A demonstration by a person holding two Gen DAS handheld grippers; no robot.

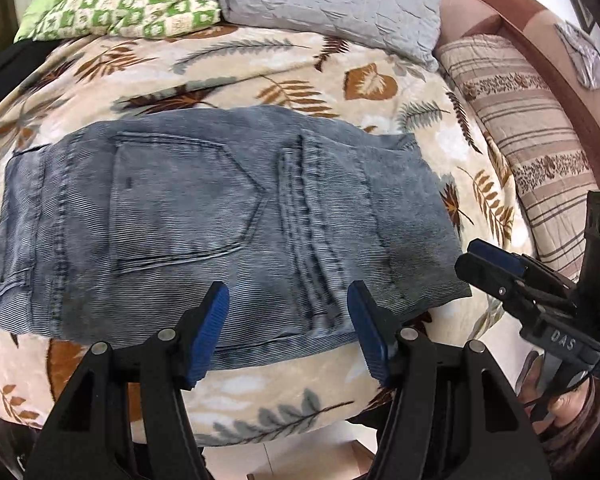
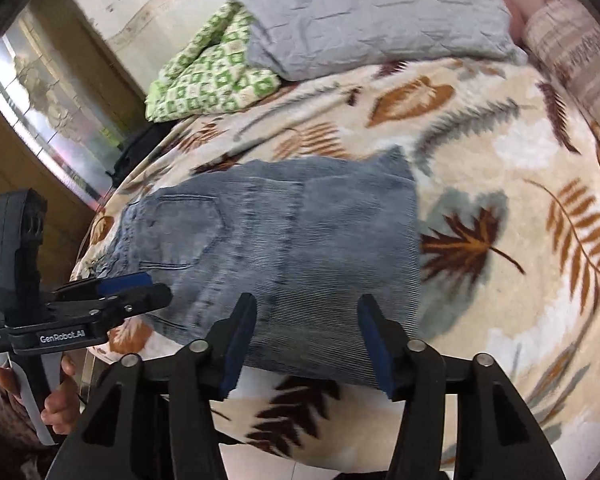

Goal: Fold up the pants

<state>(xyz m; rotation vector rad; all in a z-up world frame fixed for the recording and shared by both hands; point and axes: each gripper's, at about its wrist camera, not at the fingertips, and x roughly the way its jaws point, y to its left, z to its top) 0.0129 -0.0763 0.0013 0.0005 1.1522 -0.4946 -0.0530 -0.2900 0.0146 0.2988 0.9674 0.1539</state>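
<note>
The grey-blue corduroy pants [image 1: 204, 216] lie folded into a compact rectangle on the leaf-print blanket [image 1: 284, 80], back pocket up. They also show in the right wrist view [image 2: 300, 248]. My left gripper [image 1: 288, 328] is open and empty, hovering over the near edge of the pants. My right gripper [image 2: 306, 340] is open and empty above the pants' near right corner. The right gripper also shows in the left wrist view [image 1: 480, 258] at the pants' right edge, and the left gripper shows in the right wrist view [image 2: 148, 288] at their left end.
A grey pillow [image 1: 340, 0] and a green checked cloth [image 1: 132, 0] lie at the far end of the bed. A striped cushion [image 1: 532, 140] and brown bed frame [image 1: 540, 40] are on the right. A dark wardrobe with a mirror [image 2: 48, 112] stands to the left.
</note>
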